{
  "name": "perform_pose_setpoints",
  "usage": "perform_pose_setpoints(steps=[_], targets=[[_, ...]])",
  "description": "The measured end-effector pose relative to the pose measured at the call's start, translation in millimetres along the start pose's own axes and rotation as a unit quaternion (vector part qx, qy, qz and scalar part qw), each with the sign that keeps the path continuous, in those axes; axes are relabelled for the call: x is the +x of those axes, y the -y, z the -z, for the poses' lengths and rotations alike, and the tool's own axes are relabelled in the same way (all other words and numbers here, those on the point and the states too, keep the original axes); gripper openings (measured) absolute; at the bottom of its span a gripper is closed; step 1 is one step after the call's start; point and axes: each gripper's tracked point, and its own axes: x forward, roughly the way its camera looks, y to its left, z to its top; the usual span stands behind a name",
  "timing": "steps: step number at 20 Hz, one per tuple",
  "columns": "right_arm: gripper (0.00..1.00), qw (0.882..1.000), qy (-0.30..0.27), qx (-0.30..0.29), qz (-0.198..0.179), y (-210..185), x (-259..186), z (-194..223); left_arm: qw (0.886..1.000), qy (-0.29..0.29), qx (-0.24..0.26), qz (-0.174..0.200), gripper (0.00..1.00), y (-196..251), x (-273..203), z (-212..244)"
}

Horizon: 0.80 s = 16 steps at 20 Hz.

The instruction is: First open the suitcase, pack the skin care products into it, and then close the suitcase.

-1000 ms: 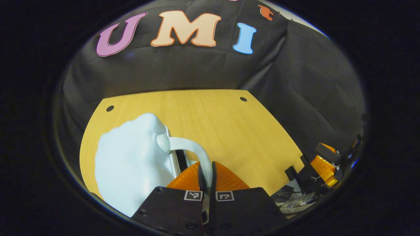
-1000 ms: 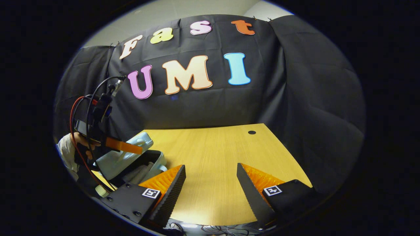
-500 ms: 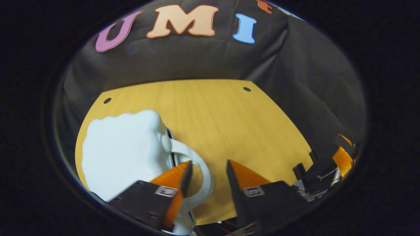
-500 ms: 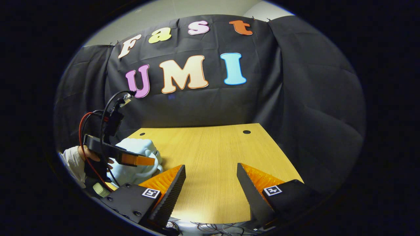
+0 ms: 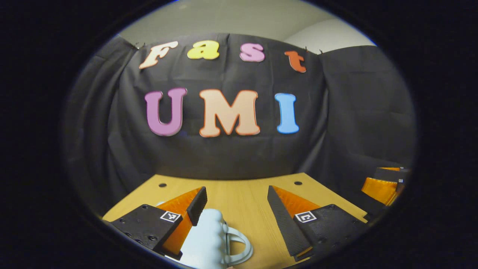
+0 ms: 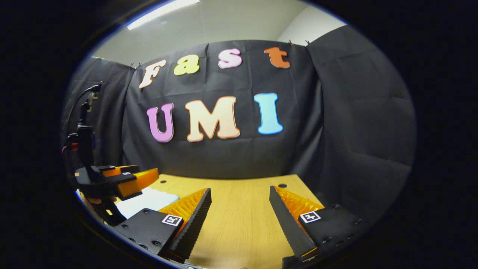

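Up front in the left gripper view, the left gripper (image 5: 236, 203) stood with its fingers apart above the closed pale-blue moulded plastic suitcase (image 5: 207, 239) on the yellow wooden table (image 5: 239, 190). Across in the right gripper view, the right gripper (image 6: 240, 209) was likewise spread, gripping nothing, the suitcase (image 6: 143, 200) lying to its left.
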Motion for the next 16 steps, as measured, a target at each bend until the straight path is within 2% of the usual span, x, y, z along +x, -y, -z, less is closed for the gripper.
perform_pose_setpoints(steps=[2,6,7,15,16], targets=[[0.94,0.999,0.038,-0.002,0.001,-5.8,5.4,-26.5,1.0,0.017,0.014,0.003,0.95,6.1,-10.7,-13.5],[0.98,0.996,0.089,-0.019,-0.008,-21.1,3.6,-62.5,1.0,0.023,0.005,-0.003,0.96,-2.9,-12.8,-25.8],[0.95,0.995,0.098,-0.021,-0.009,-23.9,1.8,-69.0,1.0,0.023,0.002,-0.004,0.96,-4.5,-11.6,-27.7],[1.0,0.994,0.108,-0.017,-0.017,-43.0,-2.7,-77.0,0.999,0.023,0.015,-0.017,0.96,-29.2,-14.5,-32.4],[0.98,0.994,0.107,-0.016,-0.019,-46.4,-1.5,-77.3,0.999,0.024,0.016,-0.014,0.97,-29.8,-15.0,-32.2]])
